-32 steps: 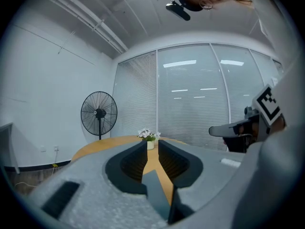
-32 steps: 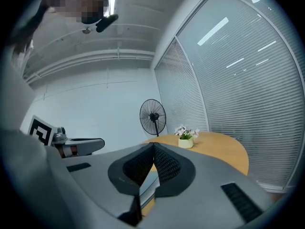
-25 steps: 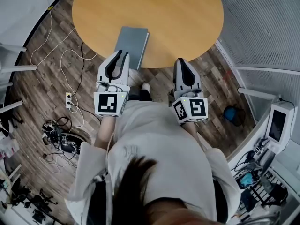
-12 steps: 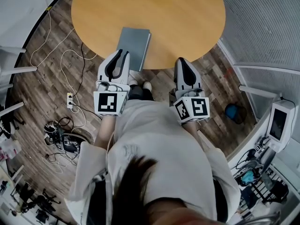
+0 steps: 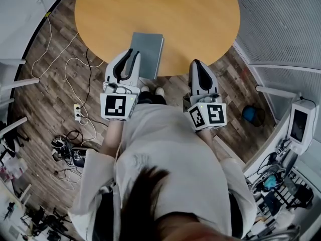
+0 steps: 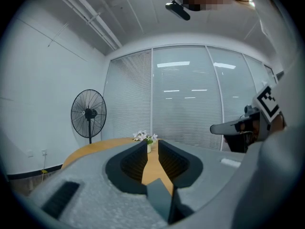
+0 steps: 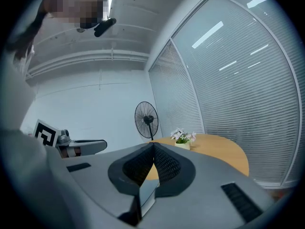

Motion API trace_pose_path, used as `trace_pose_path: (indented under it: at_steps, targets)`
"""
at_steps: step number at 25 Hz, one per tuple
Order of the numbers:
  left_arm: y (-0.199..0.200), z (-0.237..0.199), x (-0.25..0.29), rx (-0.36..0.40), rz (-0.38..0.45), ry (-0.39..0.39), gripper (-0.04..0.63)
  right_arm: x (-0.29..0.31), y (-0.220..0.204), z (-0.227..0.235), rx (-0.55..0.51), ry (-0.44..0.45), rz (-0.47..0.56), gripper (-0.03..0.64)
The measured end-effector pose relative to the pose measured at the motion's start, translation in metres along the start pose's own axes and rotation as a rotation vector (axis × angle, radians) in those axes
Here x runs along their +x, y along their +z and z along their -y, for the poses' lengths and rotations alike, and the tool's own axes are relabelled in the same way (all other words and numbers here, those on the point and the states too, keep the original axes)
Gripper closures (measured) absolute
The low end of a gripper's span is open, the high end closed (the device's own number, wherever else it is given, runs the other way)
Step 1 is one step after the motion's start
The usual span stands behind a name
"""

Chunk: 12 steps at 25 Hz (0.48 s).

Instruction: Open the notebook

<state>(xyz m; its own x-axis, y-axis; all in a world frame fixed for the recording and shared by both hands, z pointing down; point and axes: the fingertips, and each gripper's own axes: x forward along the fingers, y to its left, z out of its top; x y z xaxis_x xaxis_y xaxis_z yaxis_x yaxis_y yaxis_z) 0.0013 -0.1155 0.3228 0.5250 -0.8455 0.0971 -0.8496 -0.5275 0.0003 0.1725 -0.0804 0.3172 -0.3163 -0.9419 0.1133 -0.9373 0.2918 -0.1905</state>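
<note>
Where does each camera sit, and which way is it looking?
Head view: on the person's head, looking steeply down at table, notebook, left gripper, right gripper; hair and coat show.
Left gripper view: on the left gripper, facing level across the table toward flowers; its jaws show.
Right gripper view: on the right gripper, facing likewise; its jaws show.
Both gripper views share the flowers and fan.

A round, light-brown wooden table (image 5: 200, 24) spreads ahead of the left claw (image 5: 134, 54) and the right claw (image 5: 195, 63). At its far edge, straight ahead of them, stands a small pale pot of white flowers (image 6: 148, 140). A black pedestal fan (image 6: 88, 113) stands beyond, to the left claw's left. White cables (image 5: 67, 62) trail over the brown plank floor (image 5: 45, 99) on that side; a small blue object (image 5: 249, 115) lies right of the right claw.
</note>
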Motion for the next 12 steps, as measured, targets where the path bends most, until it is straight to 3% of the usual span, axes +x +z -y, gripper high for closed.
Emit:
trace_pose_path:
  at_steps: [12]
  targets:
    - [-0.0057,-0.0095,-0.0018,0.009,-0.02,-0.058,0.512,0.0035,0.0034,-0.009,0.0,-0.063,0.016,0.615]
